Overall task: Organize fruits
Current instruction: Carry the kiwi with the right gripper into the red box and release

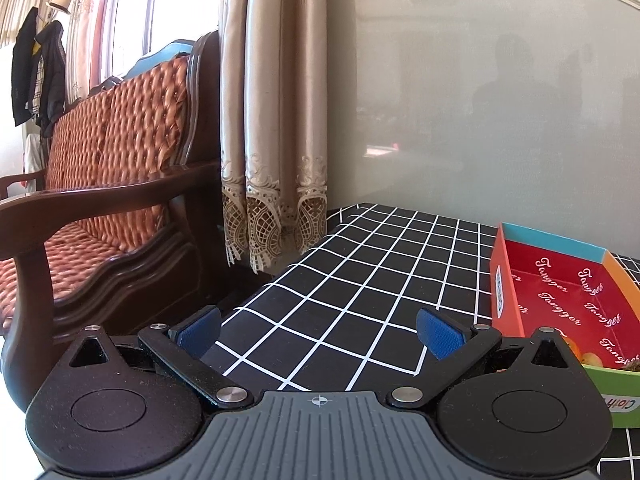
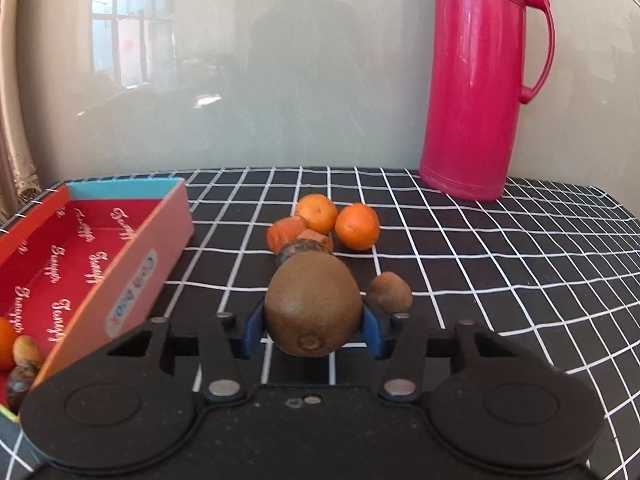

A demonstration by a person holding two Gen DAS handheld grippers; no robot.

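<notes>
A few fruits are already laid in the red box (image 2: 96,264); a kiwi (image 2: 313,304) is clamped by the right gripper (image 2: 314,330) above the table; five loose fruits are left; the left gripper (image 1: 318,332) is held apart, empty.

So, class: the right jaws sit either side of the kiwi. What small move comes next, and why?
Probably lift the kiwi and carry it left to the red box. The right gripper pads press its sides, and the box already holds fruit while other pieces lie on the checked cloth.
</notes>
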